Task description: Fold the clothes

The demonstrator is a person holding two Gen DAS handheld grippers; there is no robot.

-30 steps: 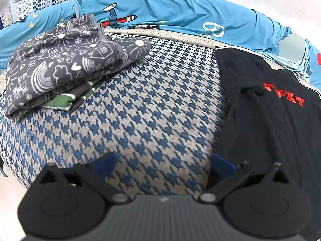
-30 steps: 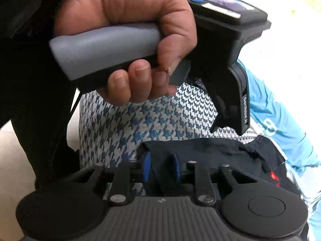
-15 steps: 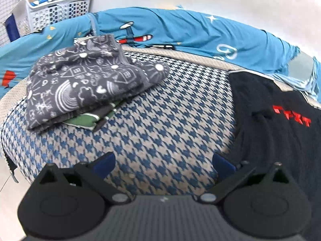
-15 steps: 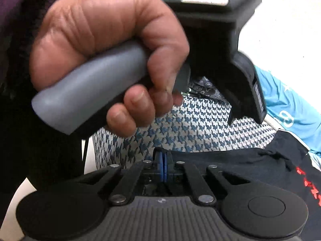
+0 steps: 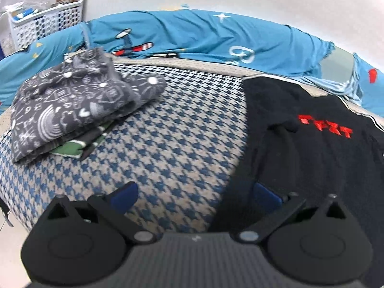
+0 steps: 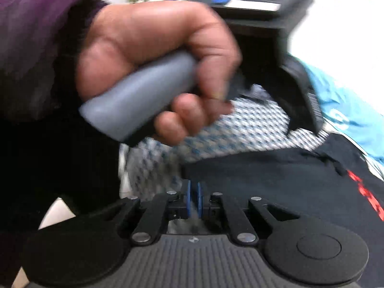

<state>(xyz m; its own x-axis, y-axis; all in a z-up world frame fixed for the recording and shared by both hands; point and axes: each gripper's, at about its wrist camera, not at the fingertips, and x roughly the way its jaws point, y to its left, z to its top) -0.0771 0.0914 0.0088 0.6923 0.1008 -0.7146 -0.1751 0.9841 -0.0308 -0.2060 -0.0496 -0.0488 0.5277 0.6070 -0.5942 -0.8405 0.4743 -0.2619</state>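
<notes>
Black shirt point(image 5: 312, 148) flat; left hand-held gripper point(image 5: 195, 195) (agape) above.

Your stock by colour and pattern:

- Cushion cover point(image 5: 172, 129): blue-and-beige houndstooth check.
- Black T-shirt point(image 5: 312, 158), right: plain black, red block lettering on the chest.
- Folded garment point(image 5: 72, 100), far left: charcoal grey with white doodle line drawings.
- Garment beneath it point(image 5: 72, 150): green with white and black stripes.
- Bedsheet point(image 5: 192, 33), far side: bright turquoise, printed with white stars and a red-and-white aeroplane.
- Laundry basket point(image 5: 45, 21), far left: white lattice.
- Your left gripper point(image 5: 194, 193): black body, blue fingers point(image 5: 123, 193).
- Your sleeve point(image 6: 36, 36): dark purple.
</notes>
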